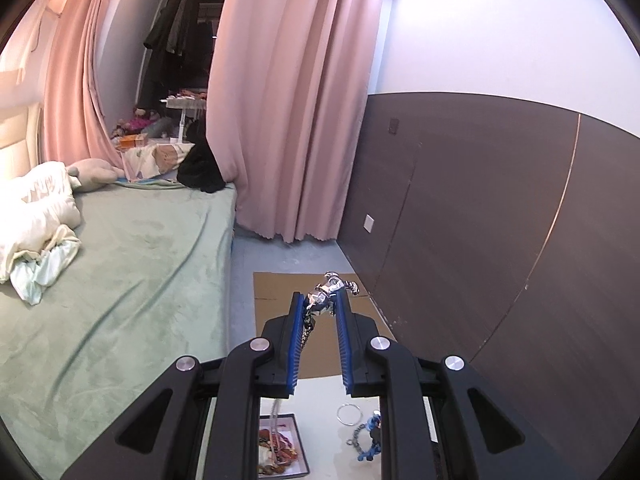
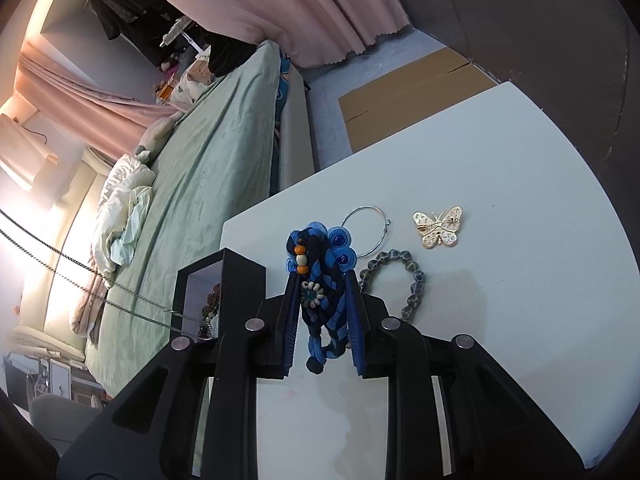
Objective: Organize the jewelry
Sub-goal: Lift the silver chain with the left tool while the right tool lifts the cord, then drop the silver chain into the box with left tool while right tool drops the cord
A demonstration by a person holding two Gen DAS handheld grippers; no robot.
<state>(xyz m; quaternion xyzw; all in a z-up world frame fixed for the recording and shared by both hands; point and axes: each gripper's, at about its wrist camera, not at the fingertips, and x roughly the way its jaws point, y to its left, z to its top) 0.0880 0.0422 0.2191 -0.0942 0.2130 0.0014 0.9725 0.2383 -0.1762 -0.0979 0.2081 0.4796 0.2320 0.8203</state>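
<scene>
Desk [image 2: 500, 320]: white, bed along its left edge, cardboard on the floor past its far edge.

Black box [image 2: 224, 280] at the desk's left edge, open, beads inside; most of its interior is hidden behind the claw frame.

Right claw [image 2: 320, 284]: narrow, clamped on a blue braided cord ornament [image 2: 320, 248] low over the desk.

Left claw [image 1: 320, 300]: narrow, pinching a silver figurine pendant [image 1: 326, 294] high above the desk, its chain [image 1: 306, 334] hanging toward the box.

Step, judged: both pieces picked up, stowing pending. Next calls for lowering the chain into the box without snagging.

On the desk toward its far edge: bead bracelet [image 2: 394, 280], wire hoop [image 2: 366, 232], gold butterfly brooch [image 2: 438, 227]. Chain's lower end unclear.
</scene>
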